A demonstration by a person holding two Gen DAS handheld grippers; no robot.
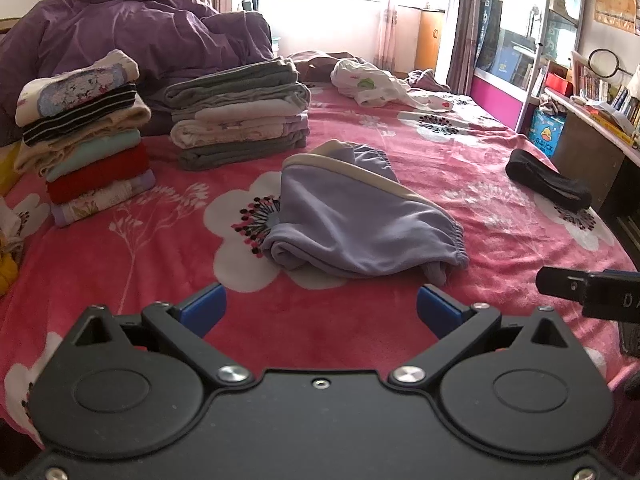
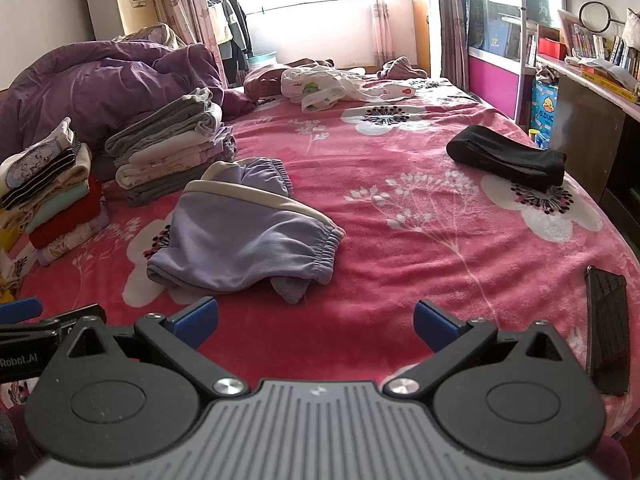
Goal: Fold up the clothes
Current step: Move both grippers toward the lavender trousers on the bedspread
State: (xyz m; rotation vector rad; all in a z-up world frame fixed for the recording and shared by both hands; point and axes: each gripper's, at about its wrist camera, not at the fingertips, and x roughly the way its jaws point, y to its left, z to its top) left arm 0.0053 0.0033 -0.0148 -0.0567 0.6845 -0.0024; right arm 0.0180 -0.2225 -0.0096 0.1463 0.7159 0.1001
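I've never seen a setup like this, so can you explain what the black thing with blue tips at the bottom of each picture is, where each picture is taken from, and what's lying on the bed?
Those black parts are two handheld grippers, one in each of a person's hands; there is no robot arm. Each carries a wide-angle camera looking forward along its two blue-tipped fingers. One picture comes from the left gripper, the other from the right gripper. Both are open and hold nothing.

They hover over a bed with a pink flowered blanket. Just ahead lies a pair of lilac trousers, loosely bunched rather than neatly folded. To the left stand two stacks of folded clothes, with a purple duvet behind them. Farther back lies a rumpled white garment, and to the right a black folded piece. A dark flat object, perhaps a phone, lies near the right gripper.
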